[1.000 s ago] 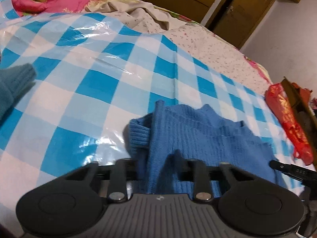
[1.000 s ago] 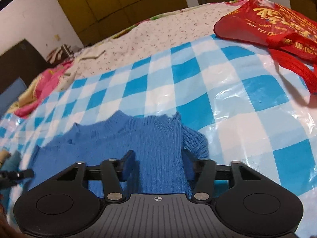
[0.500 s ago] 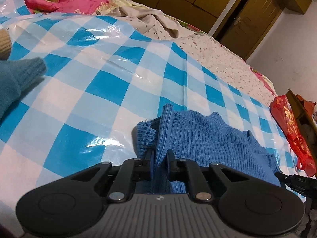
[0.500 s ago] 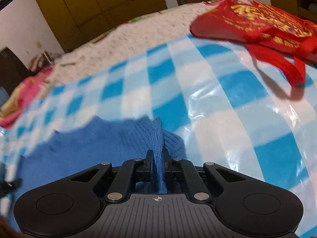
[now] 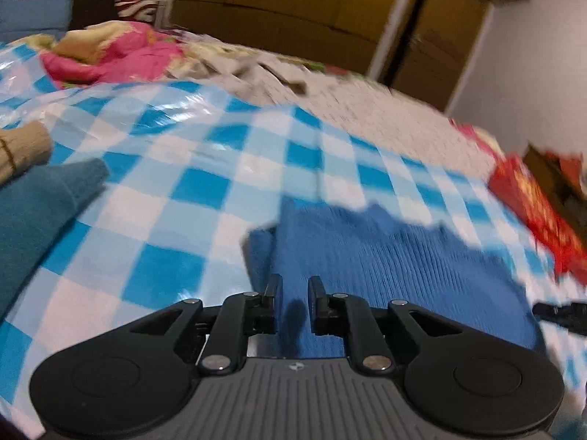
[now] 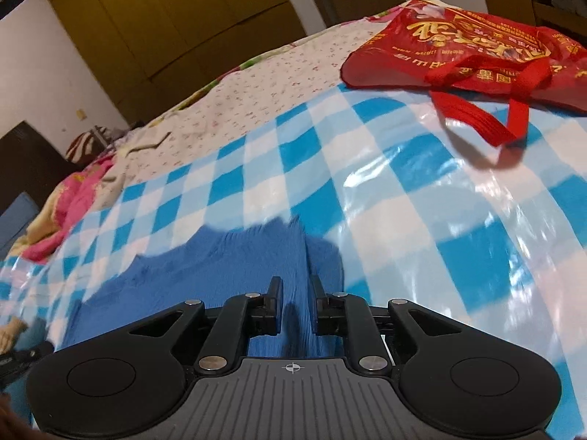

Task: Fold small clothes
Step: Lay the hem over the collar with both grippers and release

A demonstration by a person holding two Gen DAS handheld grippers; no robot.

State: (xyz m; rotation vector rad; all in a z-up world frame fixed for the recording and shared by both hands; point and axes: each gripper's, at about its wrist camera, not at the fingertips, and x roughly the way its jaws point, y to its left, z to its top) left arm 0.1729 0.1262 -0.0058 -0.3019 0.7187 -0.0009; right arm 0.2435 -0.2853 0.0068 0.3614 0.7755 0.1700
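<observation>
Left hand-held gripper (image 5: 292, 293) grasps the blue sweater (image 5: 396, 256); right hand-held gripper (image 6: 296, 295) (jaws opening) pinches it too

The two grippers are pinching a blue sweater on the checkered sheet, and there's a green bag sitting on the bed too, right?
Almost. The bag is red, not green, as the right wrist view shows. The rest holds: the left gripper and the right gripper each have the blue sweater between their fingers, and it lies on the blue and white checkered sheet.
</observation>
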